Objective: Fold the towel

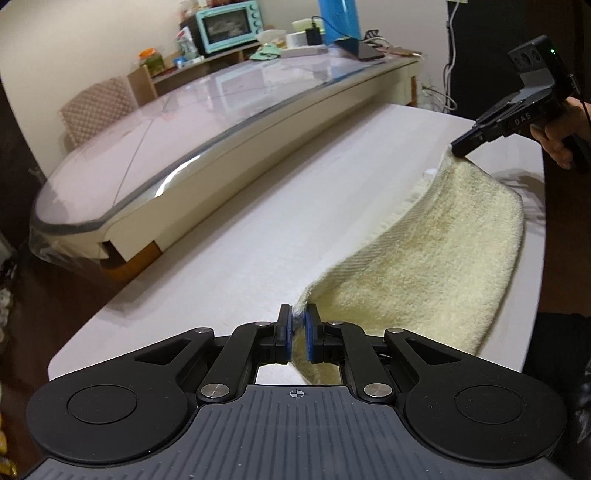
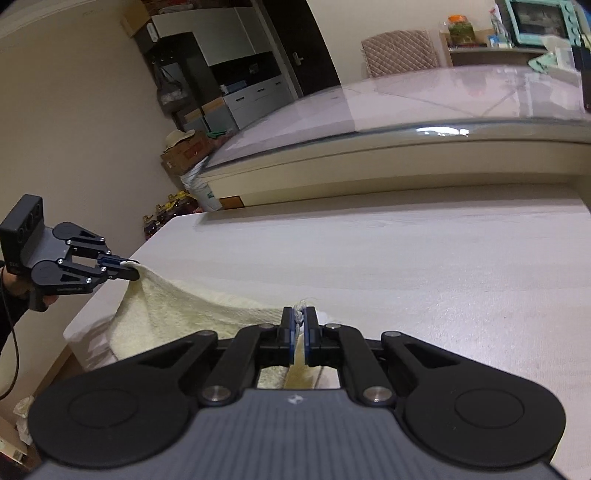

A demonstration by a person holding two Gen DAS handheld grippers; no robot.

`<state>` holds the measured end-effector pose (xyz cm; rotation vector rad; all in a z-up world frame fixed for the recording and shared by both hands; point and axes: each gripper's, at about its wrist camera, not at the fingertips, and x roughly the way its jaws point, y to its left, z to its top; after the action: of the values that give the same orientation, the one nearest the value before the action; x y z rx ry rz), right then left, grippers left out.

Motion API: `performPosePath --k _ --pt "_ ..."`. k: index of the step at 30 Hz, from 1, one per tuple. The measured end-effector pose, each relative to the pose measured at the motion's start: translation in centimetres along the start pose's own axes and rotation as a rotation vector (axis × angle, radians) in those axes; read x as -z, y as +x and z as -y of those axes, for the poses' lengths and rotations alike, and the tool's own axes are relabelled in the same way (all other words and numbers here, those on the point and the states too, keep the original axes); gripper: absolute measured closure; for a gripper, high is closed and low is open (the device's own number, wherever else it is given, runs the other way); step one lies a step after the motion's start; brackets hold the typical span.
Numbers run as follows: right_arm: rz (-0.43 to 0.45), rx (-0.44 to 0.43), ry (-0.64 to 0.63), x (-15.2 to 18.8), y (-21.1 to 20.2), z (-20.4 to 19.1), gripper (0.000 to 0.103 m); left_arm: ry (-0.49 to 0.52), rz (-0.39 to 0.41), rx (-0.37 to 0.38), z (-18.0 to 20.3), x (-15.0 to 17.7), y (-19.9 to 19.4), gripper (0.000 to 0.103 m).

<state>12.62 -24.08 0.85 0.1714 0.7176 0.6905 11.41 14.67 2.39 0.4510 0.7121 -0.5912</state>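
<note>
Bare white table ahead of both grippers, raised glass-topped table walling its far edge, towel spanning the near side

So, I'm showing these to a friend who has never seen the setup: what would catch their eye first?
Probably the pale yellow towel, lifted off the white table and sagging between two black grippers. The left gripper pinches one corner and the right gripper pinches the other. Behind, a glass-topped table runs along the far side, with a mint green oven beyond it.
</note>
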Motion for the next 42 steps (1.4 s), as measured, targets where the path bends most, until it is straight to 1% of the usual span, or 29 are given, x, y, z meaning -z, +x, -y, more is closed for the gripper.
performPosePath --k 8,11,14,19,26,31,32,34,36,38,40,42 --pt "-0.017 -0.010 0.027 -0.3 2.1 1.0 0.098 -0.036 -0.050 -0.009 -0.7 0.5 1.5 0.096" --pt "-0.018 -0.007 0.041 -0.2 2.7 1.3 0.098 -0.052 -0.056 -0.008 -0.9 0.8 2.0 0.095" --pt "-0.011 -0.007 0.050 -0.1 2.7 1.4 0.098 -0.063 -0.058 -0.008 -1.1 0.9 2.3 0.095" --pt "0.026 -0.010 0.065 -0.1 2.4 1.5 0.098 -0.086 -0.036 -0.006 -1.3 1.0 1.8 0.095" --pt "0.039 -0.002 0.090 0.1 2.9 2.1 0.098 -0.120 -0.066 -0.016 -1.7 1.5 2.8 0.095" --pt "-0.005 0.034 0.072 0.3 4.1 2.2 0.097 -0.125 -0.073 -0.020 -1.6 1.6 3.0 0.095" --pt "-0.009 0.037 0.071 0.3 4.1 2.2 0.097 -0.125 -0.073 -0.024 -1.6 1.6 2.9 0.093" --pt "-0.016 0.046 0.066 0.4 4.4 2.3 0.096 -0.124 -0.076 -0.036 -1.5 1.6 2.8 0.092" --pt "-0.017 0.066 0.048 0.4 4.4 2.1 0.087 -0.125 -0.079 -0.043 -1.3 1.7 2.6 0.090" --pt "-0.014 0.082 0.032 0.5 4.2 1.8 0.082 -0.129 -0.077 -0.054 -1.3 1.9 2.4 0.089" --pt "-0.006 0.098 0.019 0.5 4.0 1.7 0.082 -0.136 -0.075 -0.063 -1.3 2.1 2.2 0.087" --pt "0.010 0.107 0.020 0.3 3.6 1.6 0.081 -0.151 -0.071 -0.073 -1.6 2.4 1.9 0.082"
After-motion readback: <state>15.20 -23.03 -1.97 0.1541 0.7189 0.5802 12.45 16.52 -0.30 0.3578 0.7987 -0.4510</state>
